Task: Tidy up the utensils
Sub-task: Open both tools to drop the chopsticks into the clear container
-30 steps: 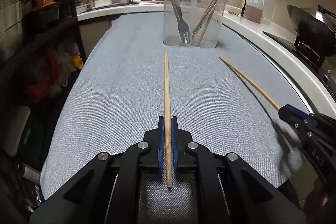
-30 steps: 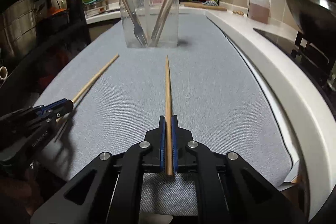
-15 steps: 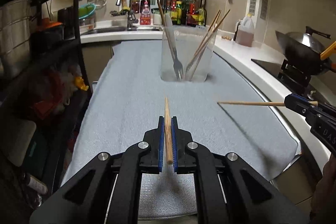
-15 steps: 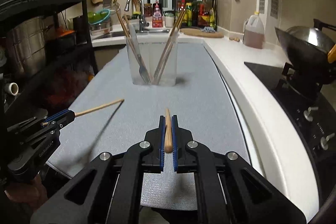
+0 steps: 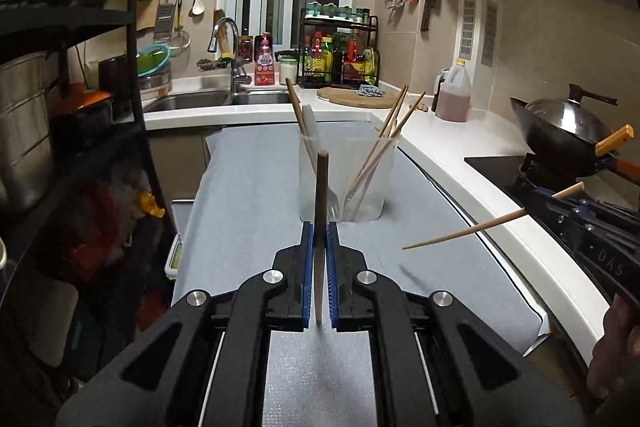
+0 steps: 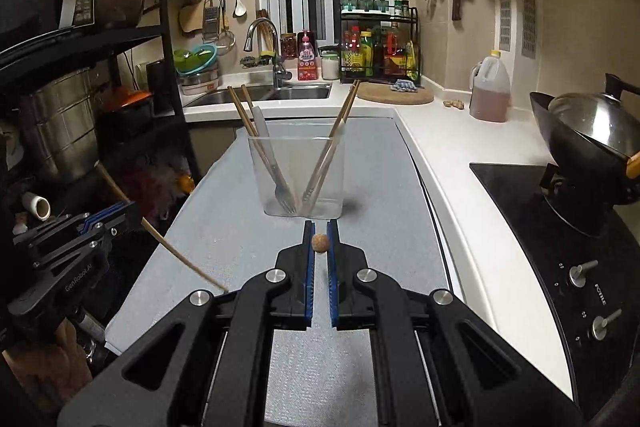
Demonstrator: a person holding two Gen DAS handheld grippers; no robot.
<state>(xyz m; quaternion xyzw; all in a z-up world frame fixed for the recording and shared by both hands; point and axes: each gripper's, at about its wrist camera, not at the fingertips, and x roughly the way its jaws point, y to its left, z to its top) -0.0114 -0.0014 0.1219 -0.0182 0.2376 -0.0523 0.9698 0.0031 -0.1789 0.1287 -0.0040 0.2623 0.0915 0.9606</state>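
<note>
**Chopsticks heading for the holder**

Left gripper (image 5: 319,239) is clamping one chopstick (image 5: 321,187); right gripper (image 6: 319,241) is pinching another (image 6: 320,242); both are hanging clear of the mat (image 6: 384,187), undelivered; the clear container (image 6: 297,171) (forks, chopsticks already inside) is waiting.

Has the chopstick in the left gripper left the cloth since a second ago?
Yes. The chopstick in the left gripper lay flat on the grey cloth; now it is lifted clear, standing up in front of the clear container.
</note>
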